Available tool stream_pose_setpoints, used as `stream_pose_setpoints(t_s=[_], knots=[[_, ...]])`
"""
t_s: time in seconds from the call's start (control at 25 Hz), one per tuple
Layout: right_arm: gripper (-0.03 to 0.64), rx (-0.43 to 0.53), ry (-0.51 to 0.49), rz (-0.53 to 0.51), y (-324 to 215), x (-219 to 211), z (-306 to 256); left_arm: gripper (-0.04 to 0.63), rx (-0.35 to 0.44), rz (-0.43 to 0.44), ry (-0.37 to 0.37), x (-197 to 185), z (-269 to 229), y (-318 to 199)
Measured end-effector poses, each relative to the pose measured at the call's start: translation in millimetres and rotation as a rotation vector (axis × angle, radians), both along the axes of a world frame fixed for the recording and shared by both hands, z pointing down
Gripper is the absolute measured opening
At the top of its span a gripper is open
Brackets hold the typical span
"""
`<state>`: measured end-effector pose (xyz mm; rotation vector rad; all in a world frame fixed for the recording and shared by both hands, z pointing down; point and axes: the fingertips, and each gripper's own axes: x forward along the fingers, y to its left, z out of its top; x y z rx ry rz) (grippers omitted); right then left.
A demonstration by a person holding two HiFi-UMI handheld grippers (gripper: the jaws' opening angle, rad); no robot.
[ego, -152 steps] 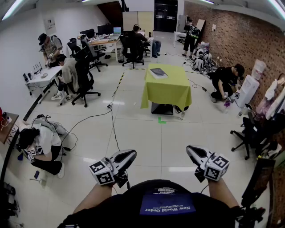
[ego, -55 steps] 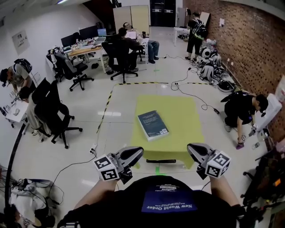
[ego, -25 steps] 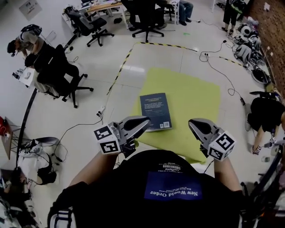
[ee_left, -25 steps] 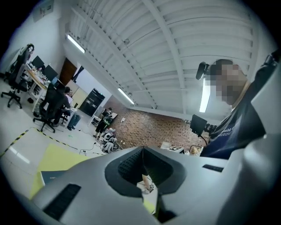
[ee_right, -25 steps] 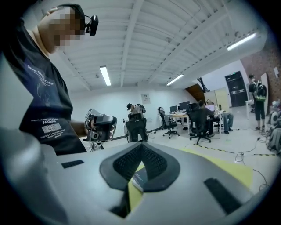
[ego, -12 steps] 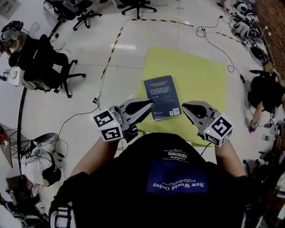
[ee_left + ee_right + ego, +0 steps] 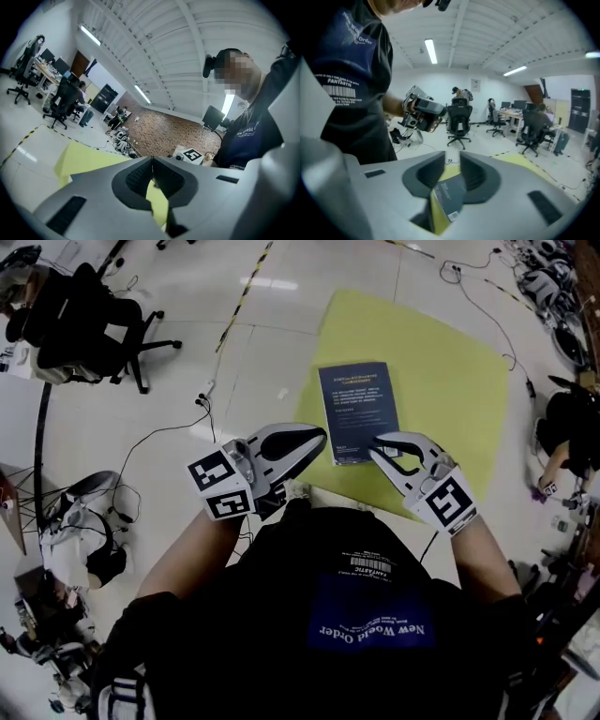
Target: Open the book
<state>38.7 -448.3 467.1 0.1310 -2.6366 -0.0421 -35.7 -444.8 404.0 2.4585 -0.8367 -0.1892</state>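
Note:
A dark blue book (image 7: pixel 358 404) lies closed, back cover up, on the yellow-covered table (image 7: pixel 441 381). My right gripper (image 7: pixel 378 443) points down at the book's near edge. Its jaws are all but together, with nothing between them. In the right gripper view the book (image 7: pixel 447 194) shows just below and beyond my right gripper (image 7: pixel 452 157). My left gripper (image 7: pixel 317 437) hovers level at the table's near left edge, left of the book and apart from it. In the left gripper view my left gripper (image 7: pixel 151 159) is shut and empty, with the yellow cloth (image 7: pixel 84 157) behind it.
A black office chair (image 7: pixel 89 329) stands on the floor to the left, with cables (image 7: pixel 178 427) trailing toward the table. A person crouches at the right (image 7: pixel 572 423). Another sits low at the left (image 7: pixel 84 549). Yellow-black tape (image 7: pixel 244 292) crosses the floor beyond.
Both grippers have come forward and down toward the table. The right one swung in over the book's near edge. The head view has tipped further down.

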Motion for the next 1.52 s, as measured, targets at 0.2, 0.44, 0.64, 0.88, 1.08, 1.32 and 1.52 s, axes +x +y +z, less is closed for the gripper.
stream_pose_setpoints(t_s=[0.2, 0.44, 0.64, 0.88, 1.08, 1.32, 1.52], knots=[[0.263, 0.065, 0.204, -0.199, 23.6, -22.7, 111.3, 0.006, -0.088, 0.003, 0.008, 5.1, 59.9, 9.2], [0.272, 0.248, 0.351, -0.319, 38.1, -39.4, 177.6, 0.006, -0.183, 0.036, 0.059, 15.9, 113.4, 30.3], [0.27, 0.339, 0.406, -0.355, 32.9, -41.0, 201.1, 0.006, -0.195, 0.061, 0.127, 25.6, 132.3, 35.5], [0.219, 0.348, 0.39, -0.387, 40.4, -39.3, 196.6, 0.006, -0.2, 0.065, 0.146, 25.1, 137.4, 44.3], [0.12, 0.304, 0.376, -0.374, 47.4, -37.9, 189.6, 0.006, -0.21, 0.052, 0.155, 19.7, 137.5, 48.9], [0.067, 0.232, 0.316, -0.283, 46.0, -35.7, 176.2, 0.006, -0.19, 0.052, 0.168, 20.7, 129.1, 48.0], [0.054, 0.147, 0.244, -0.164, 38.2, -32.6, 150.0, 0.006, -0.183, 0.055, 0.17, 18.5, 122.4, 50.3]])
